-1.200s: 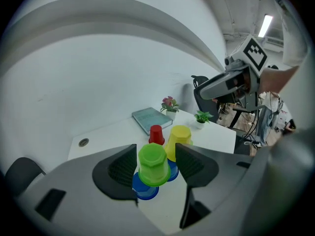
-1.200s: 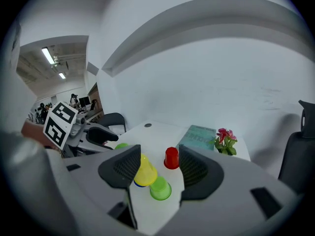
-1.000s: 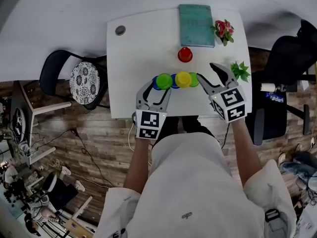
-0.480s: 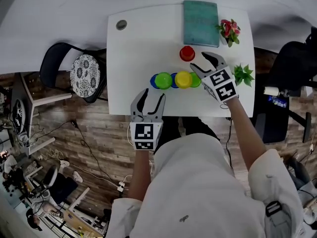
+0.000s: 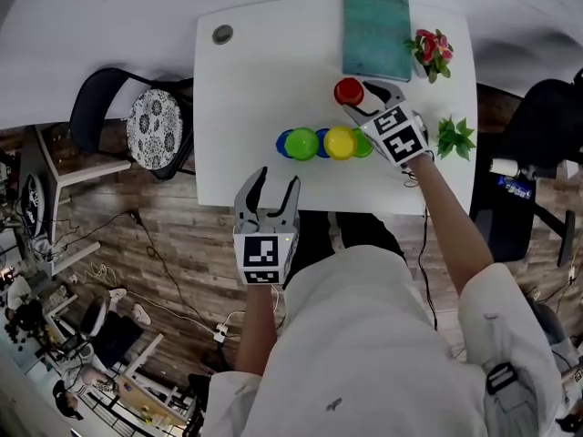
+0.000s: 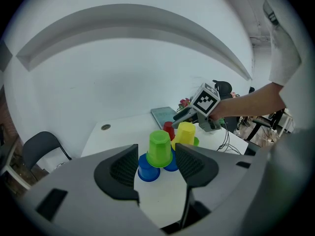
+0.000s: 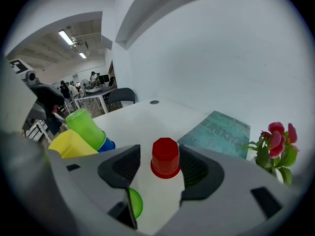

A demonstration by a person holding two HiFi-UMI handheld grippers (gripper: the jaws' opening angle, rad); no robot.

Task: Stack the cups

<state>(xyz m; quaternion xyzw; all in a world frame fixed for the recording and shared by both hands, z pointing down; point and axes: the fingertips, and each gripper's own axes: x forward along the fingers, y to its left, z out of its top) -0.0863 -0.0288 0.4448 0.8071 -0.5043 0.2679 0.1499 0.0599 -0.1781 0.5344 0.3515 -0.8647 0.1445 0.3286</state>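
Observation:
On the white table (image 5: pixel 246 80) stands a row of upside-down cups: a blue cup (image 5: pixel 283 144) and another blue one (image 5: pixel 320 145) bear a green cup (image 5: pixel 301 143), and a yellow cup (image 5: pixel 339 142) rests beside a lower green cup (image 5: pixel 363 145). A red cup (image 5: pixel 348 91) stands alone behind the row. My right gripper (image 5: pixel 357 101) is open with the red cup (image 7: pixel 165 157) between its jaws, not touching. My left gripper (image 5: pixel 276 178) hangs open and empty off the table's front edge, facing the green cup (image 6: pixel 160 148).
A teal book (image 5: pixel 375 23) lies at the back of the table, with a red flower (image 5: pixel 432 46) and a small green plant (image 5: pixel 454 137) along the right edge. A round grommet (image 5: pixel 222 34) sits back left. A chair (image 5: pixel 146 139) stands left of the table.
My right gripper has moved from the table's front right back and left to the red cup. My left gripper has drawn back off the table's front edge.

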